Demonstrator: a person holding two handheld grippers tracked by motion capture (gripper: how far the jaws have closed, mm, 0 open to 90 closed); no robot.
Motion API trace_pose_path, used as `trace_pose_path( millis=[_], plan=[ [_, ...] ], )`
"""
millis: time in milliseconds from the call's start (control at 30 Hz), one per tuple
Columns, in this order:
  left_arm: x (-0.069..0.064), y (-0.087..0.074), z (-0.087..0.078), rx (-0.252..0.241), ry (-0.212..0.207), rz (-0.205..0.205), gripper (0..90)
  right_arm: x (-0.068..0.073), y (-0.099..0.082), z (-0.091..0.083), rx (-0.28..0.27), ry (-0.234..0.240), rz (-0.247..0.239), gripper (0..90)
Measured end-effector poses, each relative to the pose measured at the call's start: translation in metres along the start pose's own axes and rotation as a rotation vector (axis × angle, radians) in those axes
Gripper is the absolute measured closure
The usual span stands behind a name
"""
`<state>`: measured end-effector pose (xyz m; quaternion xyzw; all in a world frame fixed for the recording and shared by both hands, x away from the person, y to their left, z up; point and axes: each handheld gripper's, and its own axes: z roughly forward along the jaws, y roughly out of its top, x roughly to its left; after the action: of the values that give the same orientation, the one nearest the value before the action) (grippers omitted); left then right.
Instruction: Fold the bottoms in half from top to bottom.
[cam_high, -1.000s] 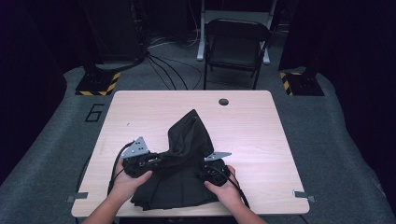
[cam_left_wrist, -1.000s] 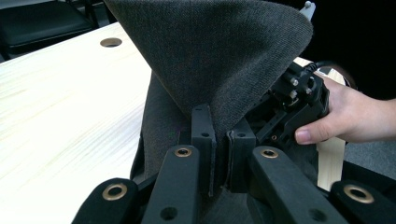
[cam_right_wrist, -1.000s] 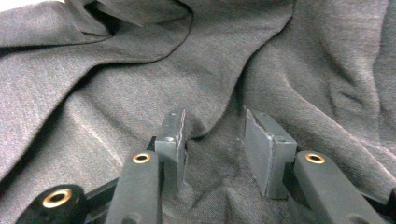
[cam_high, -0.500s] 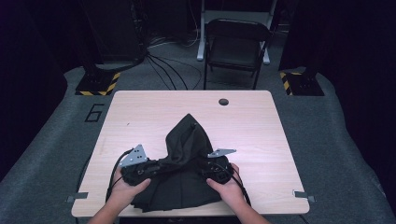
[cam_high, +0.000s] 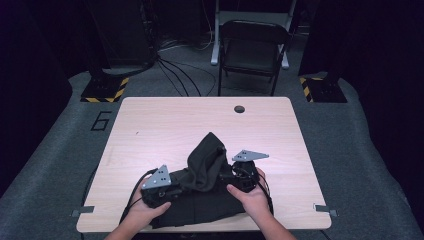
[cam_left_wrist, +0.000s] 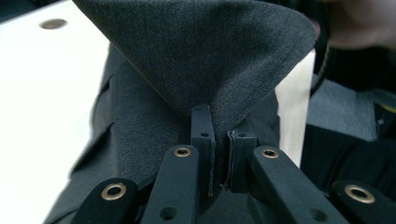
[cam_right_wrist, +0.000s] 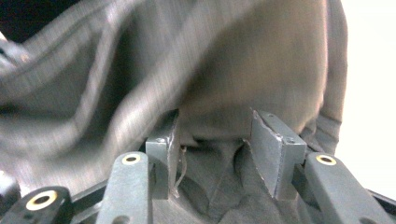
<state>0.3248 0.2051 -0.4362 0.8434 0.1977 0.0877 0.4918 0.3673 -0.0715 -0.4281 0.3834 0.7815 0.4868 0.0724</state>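
Dark garment (cam_high: 202, 192) lies bunched at the near edge of the table (cam_high: 165, 125), directly between the two hand-held grippers. Left gripper (cam_high: 159, 187): jaws pressed together, pinching a fold of the grey fabric; in the left gripper view (cam_left_wrist: 219, 154) the cloth rises from the pinch point in a taut cone above the jaws. Right gripper (cam_high: 244, 172): jaws spread, having just been opening; in the right gripper view (cam_right_wrist: 215, 144) loose fabric sits in the gap between the pads, and the pads do not press on it. Ahead of both grippers, one raised fold of the garment peaks toward the table centre. No containers stand on the surface.

Beyond the garment, the light wood tabletop has a round cable hole (cam_high: 239, 108) near its far edge. Grey floor surrounds the table, marked with the numeral 6 (cam_high: 101, 120) to the left. A folding chair (cam_high: 254, 50) stands behind the table, with cables (cam_high: 172, 65) trailing across the floor and yellow-black striped bases (cam_high: 104, 89) at either side.
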Motion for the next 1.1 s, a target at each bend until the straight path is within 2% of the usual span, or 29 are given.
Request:
trace_pose_path(
  millis=[233, 433, 667, 833, 933, 1000, 1100],
  plan=[
    [-0.011, -0.01, 0.016, 0.035, -0.019, 0.022, 82.9, -0.004, 0.003, -0.009, -0.022, -0.01, 0.014, 52.7],
    [-0.013, -0.015, 0.017, 0.034, -0.049, 0.002, 72.9, -0.009, -0.003, -0.01, -0.019, -0.023, 0.02, 52.6],
    [-0.014, -0.022, 0.019, 0.051, -0.067, -0.004, 72.6, -0.01, -0.003, -0.012, -0.03, -0.027, 0.021, 52.7],
    [-0.014, -0.035, 0.026, 0.082, -0.075, -0.025, 72.9, -0.011, -0.005, -0.011, -0.019, -0.033, 0.017, 52.6],
    [-0.013, -0.041, 0.029, 0.095, -0.068, -0.037, 73.2, -0.011, -0.011, -0.011, -0.004, -0.042, 0.01, 52.6],
    [-0.012, -0.045, 0.03, 0.113, -0.08, -0.047, 73.0, -0.013, -0.016, -0.01, 0.009, -0.046, 0.01, 52.5],
    [-0.014, -0.048, 0.033, 0.13, -0.082, -0.043, 71.5, -0.017, -0.023, -0.01, 0.026, -0.053, 0.006, 52.3]
  ],
)
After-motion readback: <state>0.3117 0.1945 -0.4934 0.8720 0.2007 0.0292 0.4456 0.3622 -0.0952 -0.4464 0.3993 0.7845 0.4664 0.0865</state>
